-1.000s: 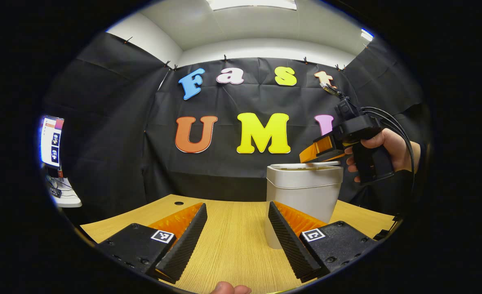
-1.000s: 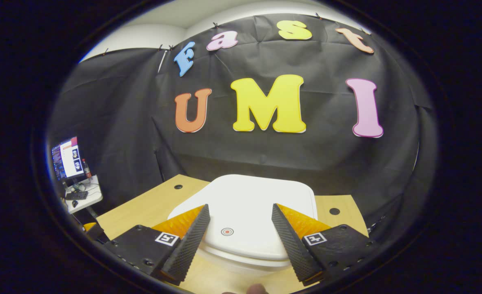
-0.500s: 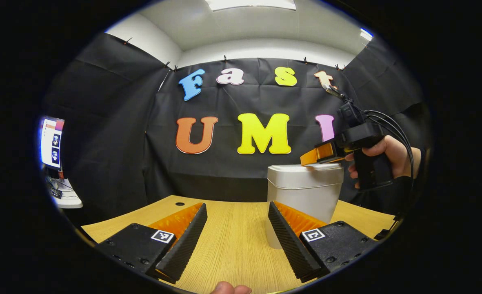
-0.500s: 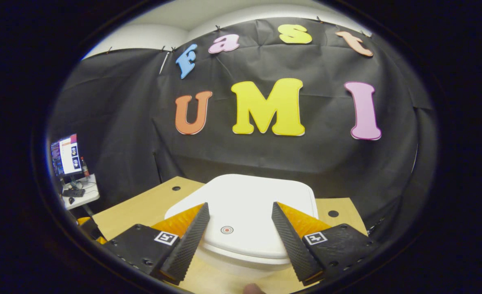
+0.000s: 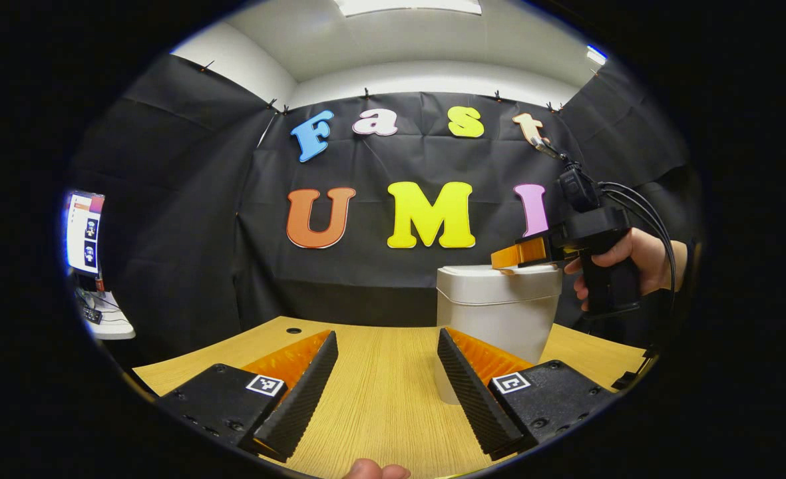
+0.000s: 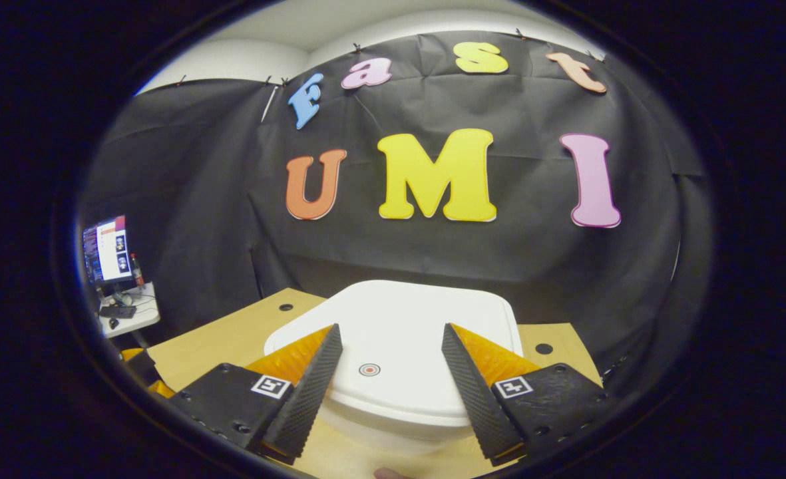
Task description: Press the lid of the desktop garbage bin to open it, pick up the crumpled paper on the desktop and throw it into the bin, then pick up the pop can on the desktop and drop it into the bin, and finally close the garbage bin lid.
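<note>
**Lid pressed down on the bin**

Since a second ago, the lid point(image 6: 393, 346) has gone from a little raised to flat, with the right tongs point(image 6: 391, 386) lower on it. This looks like the closing step; next, lift away gently.

Both tongs are wide and hold nothing. The left tongs point(image 5: 386, 392) wait over the desk point(image 5: 379, 399).

From the left gripper view, the whole bin point(image 5: 496, 319) and a hand point(image 5: 632, 256) show. From the right gripper view, a red dot point(image 6: 369, 369) on the lid shows.

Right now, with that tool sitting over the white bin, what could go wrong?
The right gripper has its fingers open over the garbage bin's lid, straddling the round target mark; a push could miss it.
The garbage bin is tall, so an off-centre press might tip it on the wooden desktop.
</note>
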Demonstrator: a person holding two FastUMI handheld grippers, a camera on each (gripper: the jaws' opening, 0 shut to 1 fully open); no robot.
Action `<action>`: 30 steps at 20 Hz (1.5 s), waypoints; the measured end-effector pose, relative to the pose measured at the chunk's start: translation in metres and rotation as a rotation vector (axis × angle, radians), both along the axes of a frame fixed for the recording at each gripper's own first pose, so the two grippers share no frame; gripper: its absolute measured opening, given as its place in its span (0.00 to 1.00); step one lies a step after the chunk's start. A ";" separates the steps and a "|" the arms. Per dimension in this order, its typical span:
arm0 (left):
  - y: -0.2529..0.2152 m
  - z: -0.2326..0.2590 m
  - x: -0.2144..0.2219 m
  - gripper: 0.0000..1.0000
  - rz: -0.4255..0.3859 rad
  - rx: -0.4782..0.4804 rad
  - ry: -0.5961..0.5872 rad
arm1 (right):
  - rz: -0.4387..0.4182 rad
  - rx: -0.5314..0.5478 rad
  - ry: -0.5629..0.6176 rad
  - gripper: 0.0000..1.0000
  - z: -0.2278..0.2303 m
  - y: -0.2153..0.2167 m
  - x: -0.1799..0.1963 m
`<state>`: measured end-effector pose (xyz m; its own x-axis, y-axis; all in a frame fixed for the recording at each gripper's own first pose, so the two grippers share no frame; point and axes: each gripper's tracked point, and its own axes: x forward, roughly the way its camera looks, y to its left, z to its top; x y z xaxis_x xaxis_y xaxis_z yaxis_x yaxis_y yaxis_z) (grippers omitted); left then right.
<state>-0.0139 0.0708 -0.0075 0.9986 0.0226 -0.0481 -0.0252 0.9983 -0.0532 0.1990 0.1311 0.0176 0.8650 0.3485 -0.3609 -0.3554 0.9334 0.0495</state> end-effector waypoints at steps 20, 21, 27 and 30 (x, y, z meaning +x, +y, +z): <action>0.005 0.021 -0.010 0.98 0.044 0.042 -0.047 | -0.139 0.085 -0.146 0.94 0.052 -0.039 -0.014; 0.004 0.021 -0.011 0.98 0.042 0.037 -0.048 | -0.149 0.076 -0.168 0.94 0.054 -0.045 -0.019; -0.011 0.025 -0.015 0.98 0.024 0.042 -0.048 | -0.169 0.097 -0.220 0.94 0.072 -0.067 -0.042; -0.014 0.025 -0.015 0.94 0.022 0.029 -0.047 | -0.186 0.098 -0.250 0.94 0.076 -0.080 -0.053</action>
